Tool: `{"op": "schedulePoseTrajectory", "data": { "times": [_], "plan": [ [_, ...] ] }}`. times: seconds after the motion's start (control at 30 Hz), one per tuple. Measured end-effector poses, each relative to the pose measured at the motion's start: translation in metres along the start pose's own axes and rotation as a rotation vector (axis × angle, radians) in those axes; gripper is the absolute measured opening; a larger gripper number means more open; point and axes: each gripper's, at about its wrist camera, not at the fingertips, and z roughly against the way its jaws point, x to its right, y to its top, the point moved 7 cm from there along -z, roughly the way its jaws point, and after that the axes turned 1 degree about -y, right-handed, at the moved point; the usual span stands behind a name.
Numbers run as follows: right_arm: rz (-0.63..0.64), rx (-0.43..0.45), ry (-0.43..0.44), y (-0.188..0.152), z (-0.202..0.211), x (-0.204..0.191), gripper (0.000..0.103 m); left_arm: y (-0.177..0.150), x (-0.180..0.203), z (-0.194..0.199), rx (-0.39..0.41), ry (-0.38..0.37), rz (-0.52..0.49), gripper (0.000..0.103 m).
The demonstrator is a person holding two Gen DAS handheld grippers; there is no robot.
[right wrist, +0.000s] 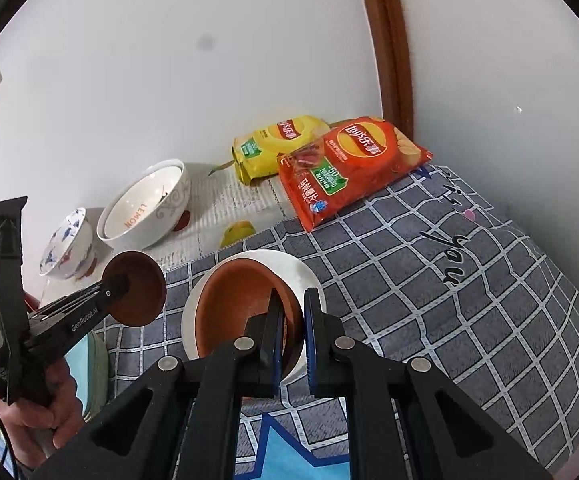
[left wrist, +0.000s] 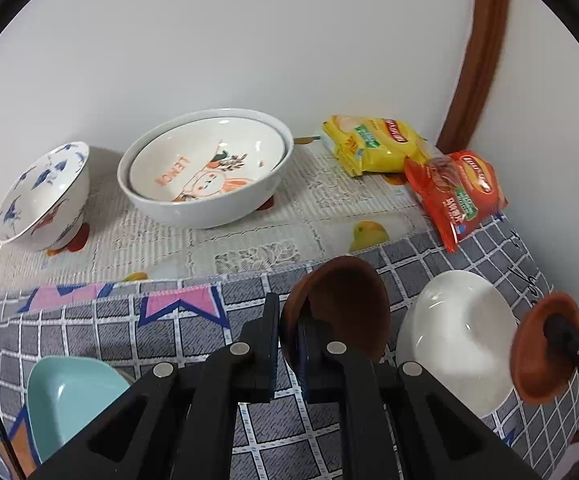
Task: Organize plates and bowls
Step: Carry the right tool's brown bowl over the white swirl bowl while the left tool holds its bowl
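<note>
While fingers (left wrist: 267, 344) pinch it, brown bowl (left wrist: 345, 304) (tilted).

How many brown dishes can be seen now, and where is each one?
2. One brown dish is clamped in the left gripper; the other brown dish is clamped in the right gripper, over the white bowl. None seems hidden.

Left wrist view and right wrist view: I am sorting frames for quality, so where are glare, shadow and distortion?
Left wrist view: bright glare spots inside the plain white ceramic bowl; the brown wooden door frame bows from fisheye distortion. Right wrist view: the large white LEMON-printed bowl casts a soft shadow on the wall; black vignette fills the corners.
</note>
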Motion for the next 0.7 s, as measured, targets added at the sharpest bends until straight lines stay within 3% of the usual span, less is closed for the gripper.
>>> {"op": "schedulePoseTrajectory", "data": {
  "times": [0.7],
  "plan": [
    [0.035, -0.12, -0.029, -0.016, -0.066, -0.016, 0.009, -0.005, -0.023, -0.024, -0.056, 0.004, 0.05, 0.008]
  ]
}}
